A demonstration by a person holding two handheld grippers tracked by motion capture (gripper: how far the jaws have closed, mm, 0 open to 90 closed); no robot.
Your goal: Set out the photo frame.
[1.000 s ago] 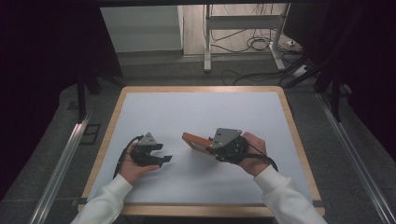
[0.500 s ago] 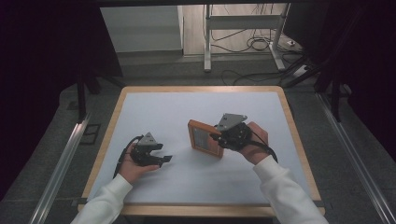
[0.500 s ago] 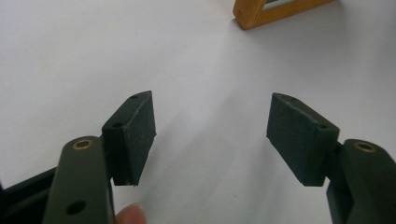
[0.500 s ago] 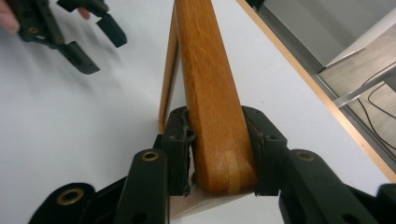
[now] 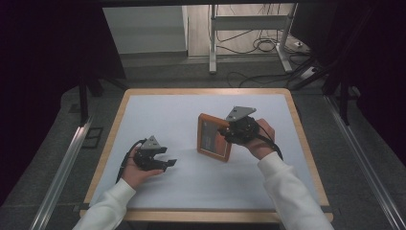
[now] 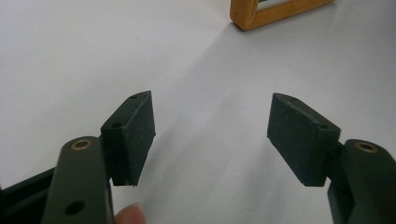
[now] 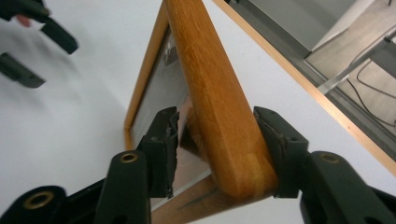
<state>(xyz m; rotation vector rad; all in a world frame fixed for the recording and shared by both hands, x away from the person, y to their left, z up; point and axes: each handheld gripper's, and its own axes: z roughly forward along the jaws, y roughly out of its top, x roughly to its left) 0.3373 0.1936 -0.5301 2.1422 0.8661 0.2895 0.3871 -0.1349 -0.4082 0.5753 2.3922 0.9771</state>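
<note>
Partly hidden behind the right tool (image 7: 217,140), whose jaws have just been opening and now straddle its rounded rail, the wooden picture frame (image 5: 214,138) stands tilted on the matte white worktop (image 5: 158,110). Left of the frame, the left tool (image 6: 210,135) gapes apart, empty.

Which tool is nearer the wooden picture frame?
Right. The right tool straddles the wooden picture frame at its edge; the left tool sits apart on the table, to the frame's left.
</note>
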